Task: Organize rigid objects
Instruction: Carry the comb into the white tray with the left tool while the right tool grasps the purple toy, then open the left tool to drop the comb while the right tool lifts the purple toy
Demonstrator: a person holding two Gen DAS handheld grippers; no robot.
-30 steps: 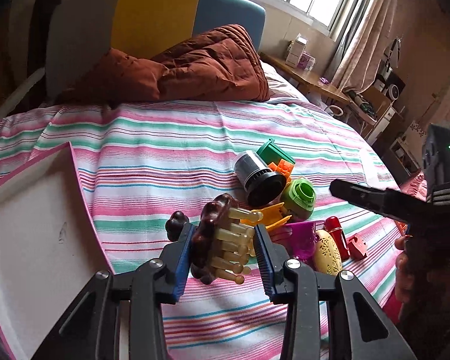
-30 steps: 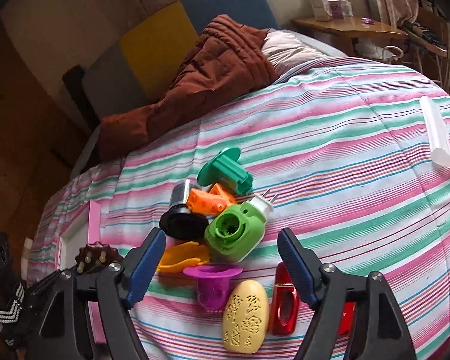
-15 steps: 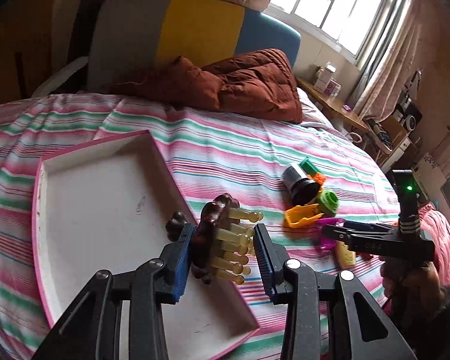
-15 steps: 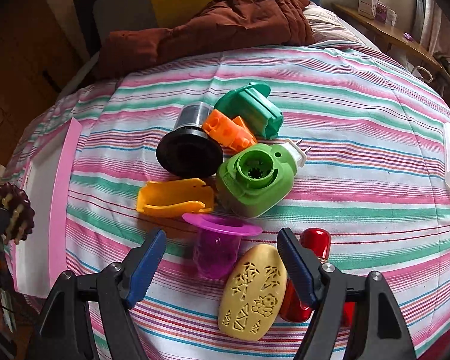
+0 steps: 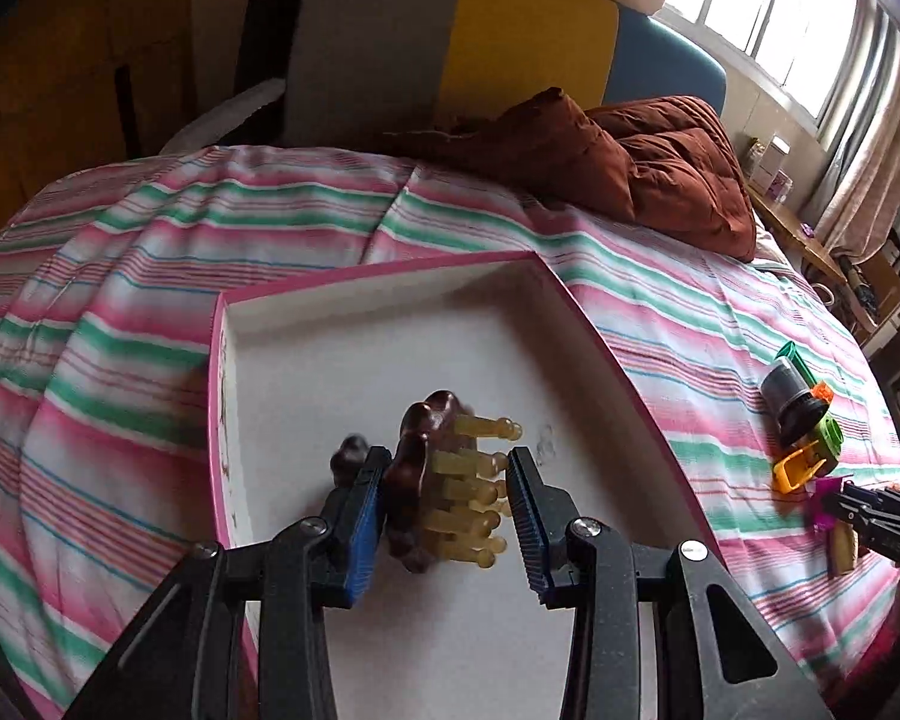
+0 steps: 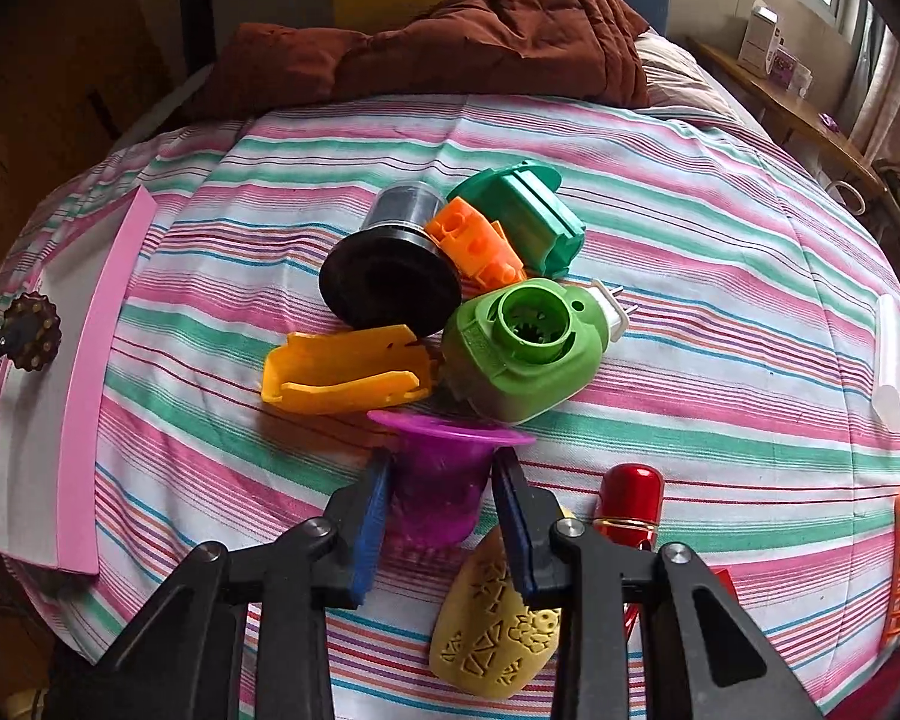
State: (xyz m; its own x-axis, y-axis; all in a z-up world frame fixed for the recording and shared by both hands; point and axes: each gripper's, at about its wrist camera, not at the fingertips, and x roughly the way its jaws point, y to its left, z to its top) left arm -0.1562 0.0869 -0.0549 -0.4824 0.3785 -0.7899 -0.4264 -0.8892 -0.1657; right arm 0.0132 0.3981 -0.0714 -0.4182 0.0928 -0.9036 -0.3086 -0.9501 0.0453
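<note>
The left tongs [image 5: 447, 507], which a second ago hung over the striped bedspread [image 5: 120, 324] beside the toy pile, now hover above the white floor of the pink-rimmed tray [image 5: 576, 300], blue pads clamped on a brown massager [image 5: 417, 480] with pale yellow pegs pointing right. The right tongs [image 6: 438, 507], gaping wide a second ago, have dropped lower and narrowed around the purple cup [image 6: 444, 468], pads against its sides. The cup lies on the bed in front of the orange scoop [image 6: 345, 372] and the green sharpener [image 6: 525, 348]; behind these sit a black-based cylinder [image 6: 390, 264], an orange block [image 6: 474, 246] and a teal piece [image 6: 522, 210]. A yellow embossed oval [image 6: 495, 630] and a red capsule [image 6: 627, 501] lie nearest the tongs. A rust-brown quilt [image 6: 450, 42] is heaped at the headboard, a window [image 5: 768, 6] brightening the room's right side.
</note>
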